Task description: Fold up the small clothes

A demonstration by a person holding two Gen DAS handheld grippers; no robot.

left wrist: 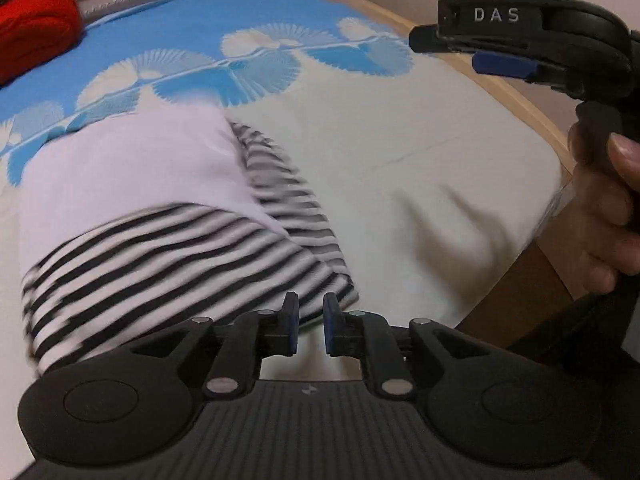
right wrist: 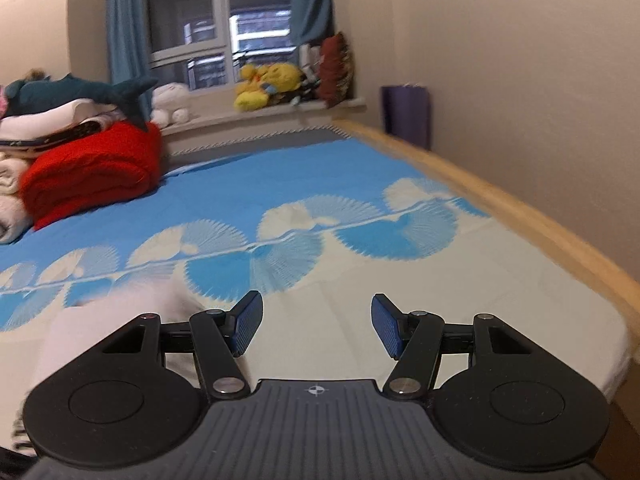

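Observation:
A small garment [left wrist: 160, 220], white with a black-and-white striped part, lies folded on the bed, blurred in the left wrist view. My left gripper [left wrist: 310, 304] hovers over its near right corner, jaws a narrow gap apart with nothing between them. A hand holds my right gripper [left wrist: 448, 51] at the upper right of that view, clear of the garment. In the right wrist view the right gripper [right wrist: 317, 300] stands wide open over bare white sheet, and the garment's white part [right wrist: 120, 320] shows as a blur at its lower left.
The bed sheet [right wrist: 280, 176] is blue with white fan shapes, white at the near end. A wooden bed frame [right wrist: 500, 208] runs along the right. A red blanket [right wrist: 92, 168] and stacked bedding sit far left. Plush toys [right wrist: 268, 84] line the windowsill.

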